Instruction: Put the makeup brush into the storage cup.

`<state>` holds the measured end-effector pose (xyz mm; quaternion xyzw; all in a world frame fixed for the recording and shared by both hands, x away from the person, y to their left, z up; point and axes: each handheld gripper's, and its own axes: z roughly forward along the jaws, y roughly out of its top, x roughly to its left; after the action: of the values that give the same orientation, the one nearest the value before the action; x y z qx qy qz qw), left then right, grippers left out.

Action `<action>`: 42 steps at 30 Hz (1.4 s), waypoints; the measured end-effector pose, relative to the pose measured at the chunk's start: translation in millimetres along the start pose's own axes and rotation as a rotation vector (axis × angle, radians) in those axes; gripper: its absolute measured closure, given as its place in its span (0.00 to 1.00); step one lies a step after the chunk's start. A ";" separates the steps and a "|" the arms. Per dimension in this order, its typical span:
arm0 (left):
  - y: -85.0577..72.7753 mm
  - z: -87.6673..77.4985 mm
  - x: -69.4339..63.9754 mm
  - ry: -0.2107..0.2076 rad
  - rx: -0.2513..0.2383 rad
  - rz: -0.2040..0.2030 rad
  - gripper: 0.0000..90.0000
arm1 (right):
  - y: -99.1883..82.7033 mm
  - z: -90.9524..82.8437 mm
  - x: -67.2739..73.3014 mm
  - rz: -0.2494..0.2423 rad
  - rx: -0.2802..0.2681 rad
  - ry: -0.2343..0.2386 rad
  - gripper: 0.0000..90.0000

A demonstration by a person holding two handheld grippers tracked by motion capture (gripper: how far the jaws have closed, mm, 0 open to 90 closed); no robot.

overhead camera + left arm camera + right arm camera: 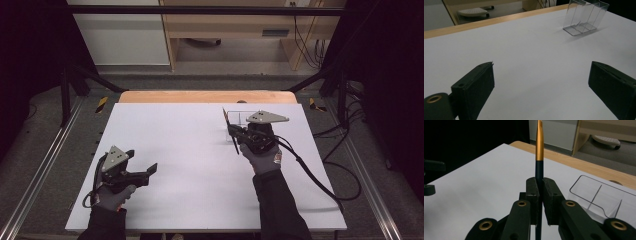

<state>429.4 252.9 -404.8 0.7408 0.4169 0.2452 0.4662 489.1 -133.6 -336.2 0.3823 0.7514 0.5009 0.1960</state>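
A: The tabletop [190, 165] is a white board with a wooden edge at the far side, and dark floor lies around it. What stands on it?

B: One clear plastic organizer [585, 16] with narrow compartments stands at the far right part. In the high view it is partly hidden behind the right gripper [234, 131].

A: And what does this gripper hold?

B: Its jaws are closed on a thin pen-like stick [539, 157]. The lower part is dark and the upper part is orange, with a pointed tip. In the right gripper view it stands upright between the jaws, just beside the organizer and outside of it.

A: Where is the left gripper [151, 170]?

B: It is at the near left of the tabletop, well apart from the organizer. Its jaws are wide open with nothing between them, and they point toward the organizer.
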 end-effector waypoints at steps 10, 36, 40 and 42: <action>-0.5 0.8 0.5 0.001 0.000 -0.003 0.06 | 1.9 5.1 -6.3 0.032 -0.057 -0.052 0.93; -1.3 2.3 -1.0 0.000 0.008 0.005 0.06 | 11.4 14.6 -28.5 0.122 -0.187 -0.149 0.93; -1.5 2.7 -0.9 -0.001 0.009 0.004 0.06 | 12.0 19.0 -32.7 0.132 -0.190 -0.166 0.93; -1.5 2.6 -0.8 -0.001 0.009 0.004 0.06 | 12.5 20.7 -34.7 0.138 -0.193 -0.173 0.93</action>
<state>430.3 251.3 -407.3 0.7438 0.4162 0.2438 0.4627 529.8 -145.3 -336.7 0.4543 0.6517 0.5484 0.2609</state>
